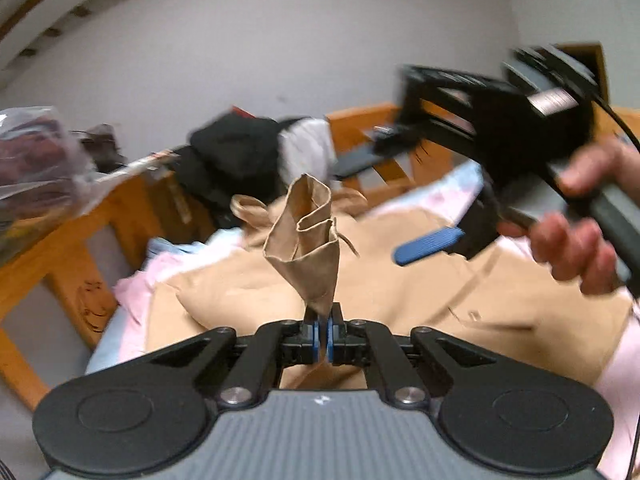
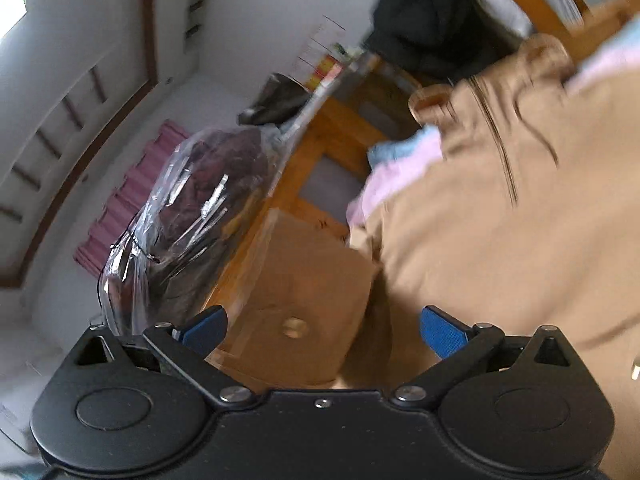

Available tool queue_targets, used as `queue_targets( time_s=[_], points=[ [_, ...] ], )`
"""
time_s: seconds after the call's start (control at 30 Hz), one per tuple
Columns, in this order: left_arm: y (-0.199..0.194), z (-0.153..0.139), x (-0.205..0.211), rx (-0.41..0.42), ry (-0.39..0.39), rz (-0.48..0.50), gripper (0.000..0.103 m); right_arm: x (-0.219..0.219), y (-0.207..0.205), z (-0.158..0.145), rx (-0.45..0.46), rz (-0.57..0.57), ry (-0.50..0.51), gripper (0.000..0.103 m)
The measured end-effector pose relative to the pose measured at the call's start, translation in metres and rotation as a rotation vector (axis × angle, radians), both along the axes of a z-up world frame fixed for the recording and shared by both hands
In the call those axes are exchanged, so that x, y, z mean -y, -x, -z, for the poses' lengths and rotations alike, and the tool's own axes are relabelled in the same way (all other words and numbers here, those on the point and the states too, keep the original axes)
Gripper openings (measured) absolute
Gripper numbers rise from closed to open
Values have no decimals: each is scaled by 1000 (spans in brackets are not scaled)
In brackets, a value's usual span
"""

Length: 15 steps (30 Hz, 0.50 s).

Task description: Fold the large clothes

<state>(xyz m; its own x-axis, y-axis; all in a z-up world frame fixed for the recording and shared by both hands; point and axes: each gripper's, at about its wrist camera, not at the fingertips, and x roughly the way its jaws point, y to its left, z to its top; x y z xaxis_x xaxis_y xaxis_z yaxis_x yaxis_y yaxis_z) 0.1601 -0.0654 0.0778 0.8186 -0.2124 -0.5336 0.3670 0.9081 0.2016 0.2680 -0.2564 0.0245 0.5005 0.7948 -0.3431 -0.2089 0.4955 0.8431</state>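
A large tan garment [image 1: 420,292] lies spread over pink and blue bedding [image 1: 136,292] on a bed. My left gripper [image 1: 323,320] is shut on a folded end of this garment [image 1: 308,240], which stands up above the pads. To the upper right of the left wrist view a hand [image 1: 576,248] holds my right gripper, one blue pad [image 1: 430,245] hovering above the cloth. In the right wrist view my right gripper [image 2: 324,332] is wide open with nothing gripped, beside the edge of the tan garment [image 2: 500,200].
A wooden bed frame [image 1: 72,248] runs along the left and back. Black clothes [image 1: 236,152] are piled at the head of the bed. A clear plastic bag of dark clothes [image 2: 192,216] and a cardboard box [image 2: 304,280] stand beside the bed.
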Motion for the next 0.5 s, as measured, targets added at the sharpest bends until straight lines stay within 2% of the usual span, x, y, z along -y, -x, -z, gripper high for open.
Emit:
queue_targets(
  time_s=[0.1, 0.17, 0.3, 0.4, 0.5],
  points=[
    [3, 17, 7, -35, -32, 35, 3, 1, -5, 11, -111, 25, -6, 102],
    [7, 24, 13, -47, -56, 53, 3, 4, -6, 15, -144, 60, -10, 102],
    [7, 30, 20, -51, -94, 73, 3, 5, -8, 19, -206, 108, 46, 100],
    [13, 33, 27, -55, -89, 78, 3, -2, -10, 25, -272, 121, 149, 84],
    [16, 32, 28, -67, -77, 81, 5, -10, -9, 31, -278, 123, 210, 67]
  ],
)
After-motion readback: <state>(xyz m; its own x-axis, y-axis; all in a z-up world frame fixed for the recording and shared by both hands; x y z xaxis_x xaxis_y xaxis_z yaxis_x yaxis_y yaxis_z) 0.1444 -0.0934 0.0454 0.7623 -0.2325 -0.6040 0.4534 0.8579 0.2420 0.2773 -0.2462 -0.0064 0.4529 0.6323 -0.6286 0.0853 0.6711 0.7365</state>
